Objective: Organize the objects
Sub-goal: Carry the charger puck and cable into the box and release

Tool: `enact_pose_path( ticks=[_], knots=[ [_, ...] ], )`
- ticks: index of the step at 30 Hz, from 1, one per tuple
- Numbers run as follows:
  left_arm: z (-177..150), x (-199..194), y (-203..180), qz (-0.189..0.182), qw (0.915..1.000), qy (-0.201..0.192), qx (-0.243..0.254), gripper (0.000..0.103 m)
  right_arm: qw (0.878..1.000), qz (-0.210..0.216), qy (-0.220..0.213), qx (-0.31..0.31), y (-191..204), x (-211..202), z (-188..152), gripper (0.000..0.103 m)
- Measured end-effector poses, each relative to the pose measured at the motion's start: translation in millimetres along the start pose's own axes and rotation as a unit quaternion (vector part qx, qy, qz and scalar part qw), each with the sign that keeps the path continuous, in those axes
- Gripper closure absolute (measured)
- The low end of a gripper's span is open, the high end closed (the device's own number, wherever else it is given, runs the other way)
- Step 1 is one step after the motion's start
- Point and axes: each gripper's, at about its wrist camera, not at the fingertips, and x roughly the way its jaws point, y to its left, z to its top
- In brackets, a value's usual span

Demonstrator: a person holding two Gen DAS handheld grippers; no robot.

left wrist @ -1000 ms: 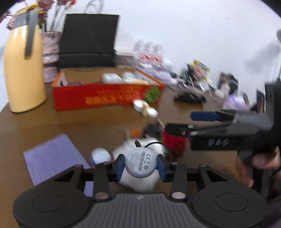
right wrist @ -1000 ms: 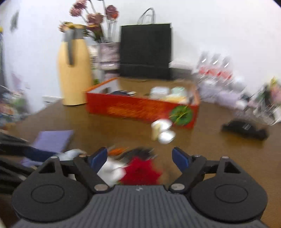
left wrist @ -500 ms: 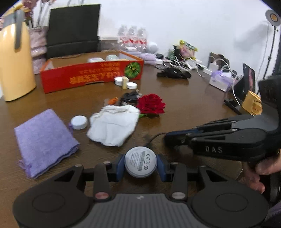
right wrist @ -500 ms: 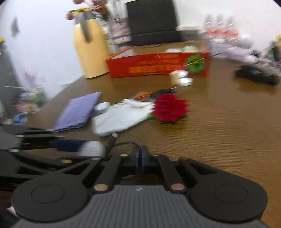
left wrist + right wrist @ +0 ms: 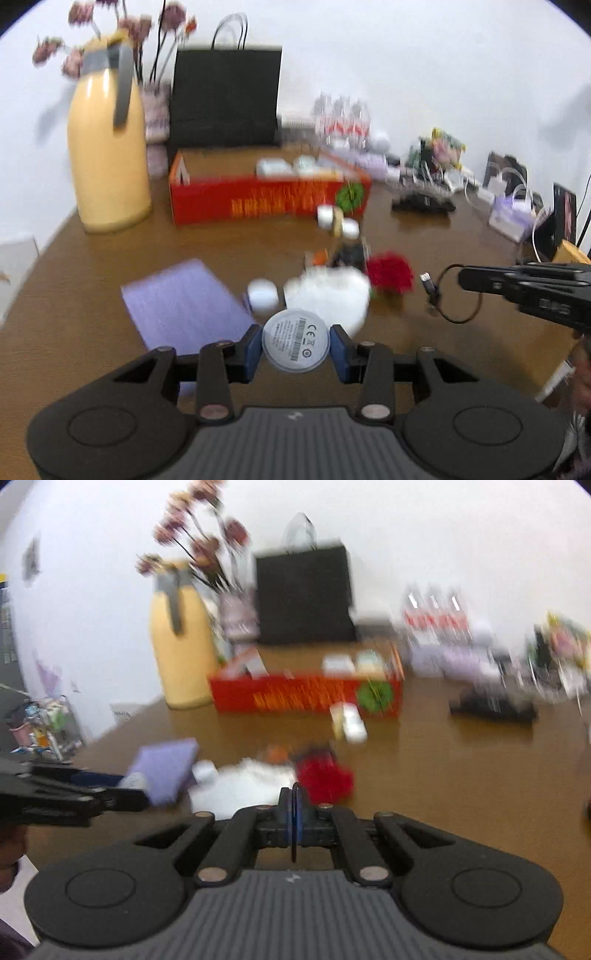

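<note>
White round charger puck (image 5: 295,345) clamped in my left tongs (image 5: 295,350), its black cable (image 5: 448,295) pinched in my right tongs (image 5: 294,814), both above bare counter (image 5: 424,343).

This looks like a lived-in room of a home or small office, with a long brown wooden table (image 5: 92,332) set against a plain white wall. At ten o'clock in the left wrist view stands a yellow thermos jug (image 5: 109,147) with a vase of dried flowers (image 5: 155,96) behind it, and at twelve o'clock a black paper gift bag (image 5: 225,96) behind a red gift box (image 5: 266,201). Toward two o'clock sit shrink-wrapped water bottles (image 5: 341,118) and a jumble of chargers and cables (image 5: 454,177), everyday clutter rather than workshop or lab gear.
</note>
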Motion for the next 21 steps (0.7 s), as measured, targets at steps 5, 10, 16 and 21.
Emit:
enact_pose_path(
  ticks=[5,10,16,21],
  knots=[
    [67.0,14.3,17.5,0.004,0.9989,-0.043,0.02,0.065,0.996,0.026,-0.049,-0.064,0.1,10.3,60.6,0.1],
    [149.4,69.9,48.4,-0.004,0.9994,-0.033,0.005,0.065,0.994,0.024,-0.062,-0.081,-13.8,73.5,132.8,0.1],
    [231.9,186.4,90.1,-0.014,0.9988,0.019,-0.044,0.065,0.996,-0.003,-0.016,-0.089,-32.1,229.0,202.3,0.1],
    [260.4,286.7,117.3,0.02,0.9958,0.055,-0.07,0.065,0.999,0.019,0.003,-0.051,-53.9,348.4,214.6,0.099]
  ],
)
